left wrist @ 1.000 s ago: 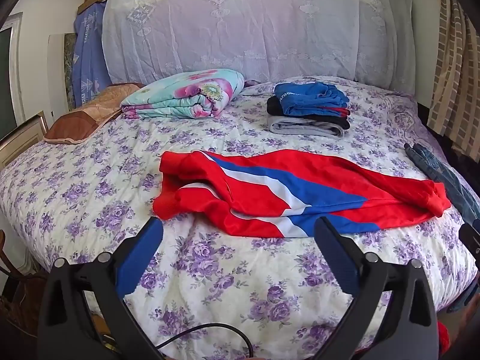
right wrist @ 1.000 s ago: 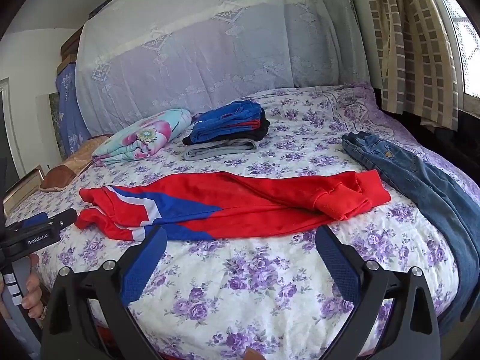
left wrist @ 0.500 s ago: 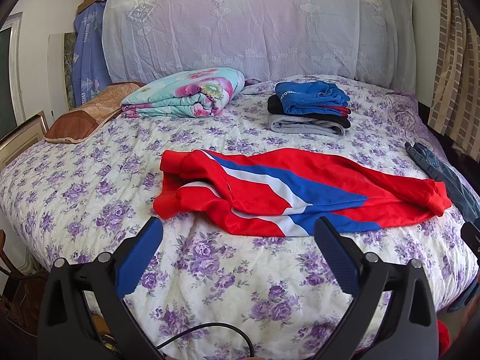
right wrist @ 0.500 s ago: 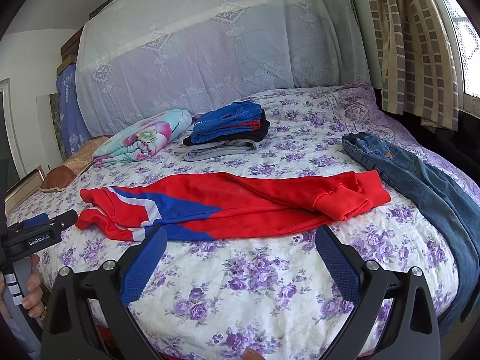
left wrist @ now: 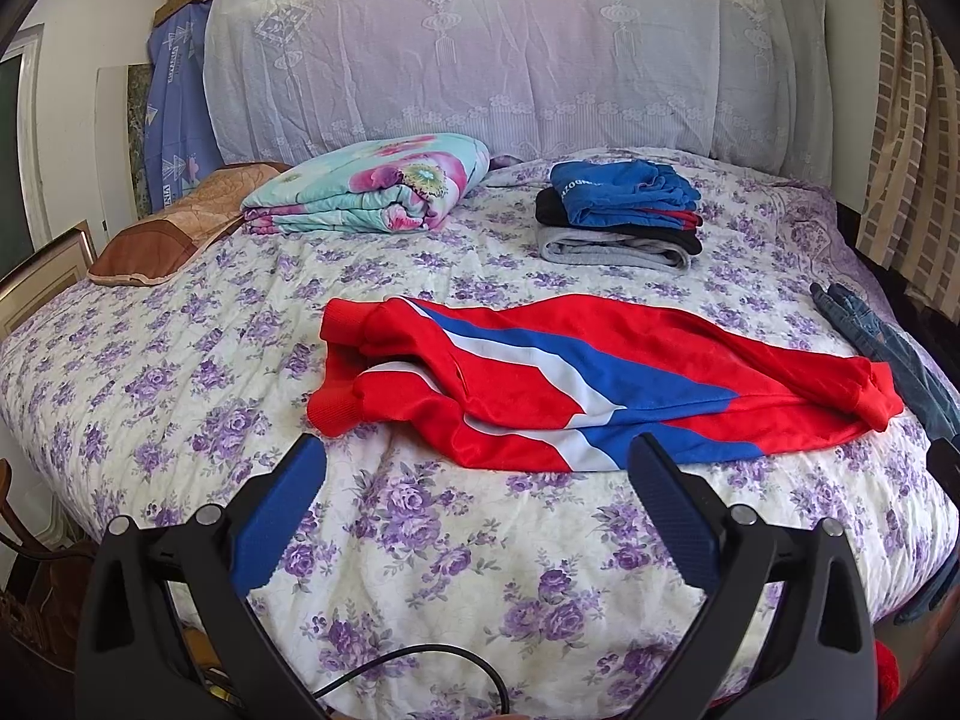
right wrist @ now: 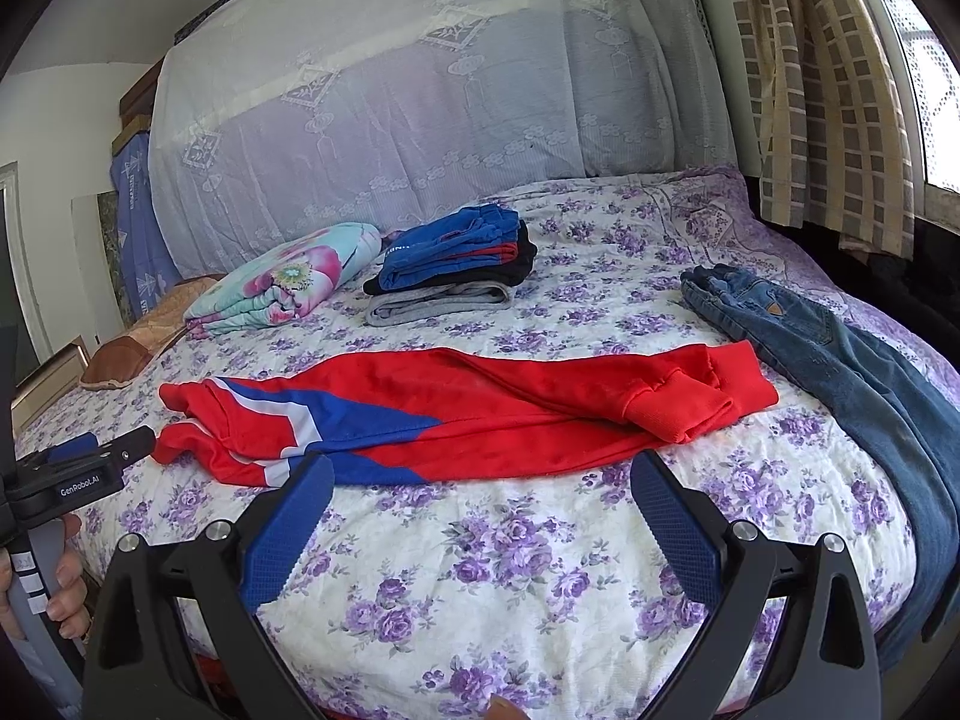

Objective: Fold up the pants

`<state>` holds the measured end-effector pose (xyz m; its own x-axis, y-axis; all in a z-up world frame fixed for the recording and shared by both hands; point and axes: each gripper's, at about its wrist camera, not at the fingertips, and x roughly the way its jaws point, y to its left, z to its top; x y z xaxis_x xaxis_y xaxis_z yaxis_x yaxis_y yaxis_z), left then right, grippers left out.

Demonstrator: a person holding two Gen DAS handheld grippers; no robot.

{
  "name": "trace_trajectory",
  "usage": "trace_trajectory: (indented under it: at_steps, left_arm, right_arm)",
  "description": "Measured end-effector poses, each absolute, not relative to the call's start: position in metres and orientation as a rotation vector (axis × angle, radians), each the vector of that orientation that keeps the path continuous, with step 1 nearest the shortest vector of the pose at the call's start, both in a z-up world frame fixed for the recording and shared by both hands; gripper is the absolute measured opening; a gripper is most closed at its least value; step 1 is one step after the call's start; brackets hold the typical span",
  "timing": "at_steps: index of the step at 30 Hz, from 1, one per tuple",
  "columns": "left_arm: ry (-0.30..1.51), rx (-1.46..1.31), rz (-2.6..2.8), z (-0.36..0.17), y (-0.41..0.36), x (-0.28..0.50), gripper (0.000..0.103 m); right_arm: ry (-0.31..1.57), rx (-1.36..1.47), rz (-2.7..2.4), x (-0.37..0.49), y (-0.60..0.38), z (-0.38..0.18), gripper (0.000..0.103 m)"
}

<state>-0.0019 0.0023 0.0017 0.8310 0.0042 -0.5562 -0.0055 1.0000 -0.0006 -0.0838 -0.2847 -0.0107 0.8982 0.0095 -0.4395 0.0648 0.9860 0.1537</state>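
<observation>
Jeans [right wrist: 840, 360] cut off at the right frame edge, lower legs hanging off the bed [left wrist: 180, 372]. Red pants [left wrist: 588, 384], smooth knit with blue-white stripes and ribbed cuffs, lie rumpled mid-bed. Left gripper [left wrist: 477, 468] and right gripper [right wrist: 480, 483] both spread wide, holding nothing, short of the pants. Folded clothes stack [left wrist: 618, 222] behind.

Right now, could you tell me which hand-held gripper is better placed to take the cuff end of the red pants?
Right hand-held gripper: open, with the red pants cuffs directly ahead of it.

jeans [left wrist: 900, 360]: cut off at right edge | folded stack [left wrist: 621, 222]: blue lettering unreadable
</observation>
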Motion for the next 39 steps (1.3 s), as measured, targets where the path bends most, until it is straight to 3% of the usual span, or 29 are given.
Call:
trace_trajectory:
  at_steps: [39]
  left_arm:
    - [0.596, -0.002, 0.006, 0.0010, 0.0042, -0.0021, 0.098]
  right_arm:
    - [0.453, 0.168, -0.025, -0.0848, -0.2833, -0.0088, 0.100]
